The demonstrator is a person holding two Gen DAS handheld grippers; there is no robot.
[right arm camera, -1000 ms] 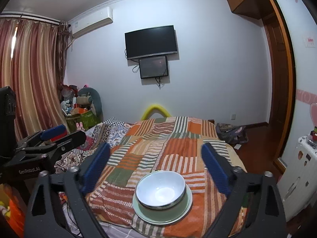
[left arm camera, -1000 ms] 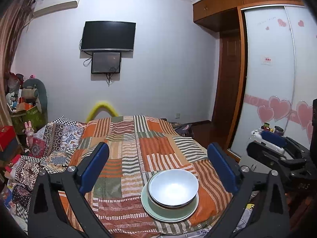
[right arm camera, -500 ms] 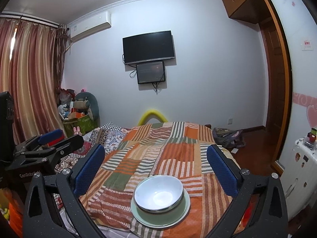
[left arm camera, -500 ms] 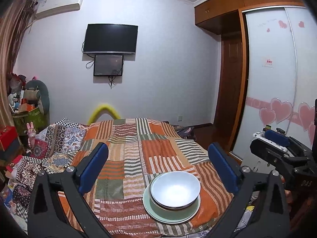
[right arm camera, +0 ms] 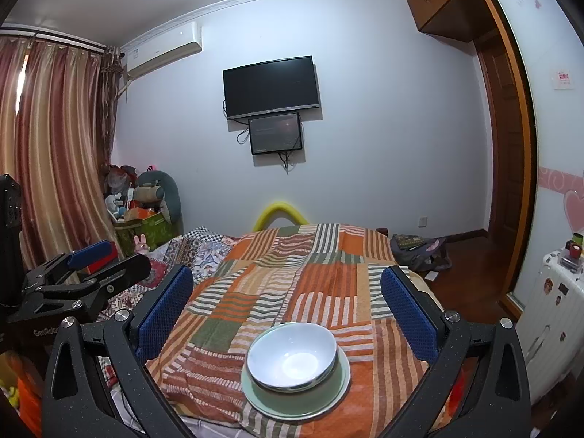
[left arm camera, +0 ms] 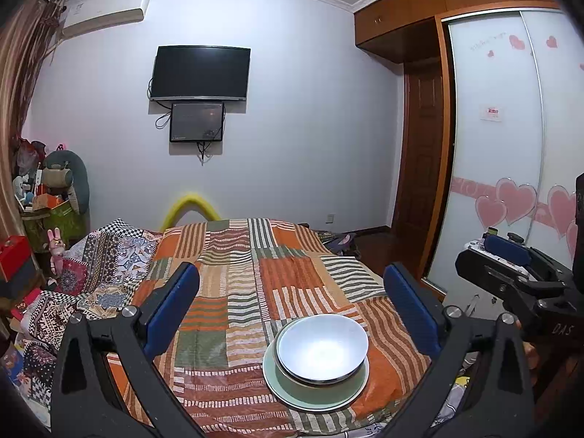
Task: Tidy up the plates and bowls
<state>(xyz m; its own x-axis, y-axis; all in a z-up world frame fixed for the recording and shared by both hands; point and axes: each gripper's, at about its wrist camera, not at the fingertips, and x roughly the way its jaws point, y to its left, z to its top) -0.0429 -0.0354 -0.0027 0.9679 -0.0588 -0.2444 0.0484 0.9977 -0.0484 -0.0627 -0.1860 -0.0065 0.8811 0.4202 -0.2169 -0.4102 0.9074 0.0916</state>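
A white bowl (left arm camera: 321, 346) sits nested on a pale green plate (left arm camera: 314, 398) near the front edge of a bed with a striped patchwork cover (left arm camera: 255, 273). The same bowl (right arm camera: 292, 357) and plate (right arm camera: 295, 401) show in the right wrist view. My left gripper (left arm camera: 292, 299) hangs above and behind the stack, open, nothing between its blue pads. My right gripper (right arm camera: 286, 297) is likewise open and empty above the stack. Each gripper shows at the edge of the other's view: the right gripper (left arm camera: 511, 273) and the left gripper (right arm camera: 84, 273).
A patterned quilt (left arm camera: 91, 262) is bunched on the bed's left side. Boxes and soft toys (right arm camera: 142, 211) pile up by the curtain. A wardrobe with heart stickers (left arm camera: 511, 182) stands right, a white appliance (right arm camera: 558, 303) beside it. A bag (right arm camera: 419, 252) lies on the floor.
Both grippers have risen and drawn back slightly from the bed; the bowl and plate sit a little lower in both views. The stack itself has not moved.
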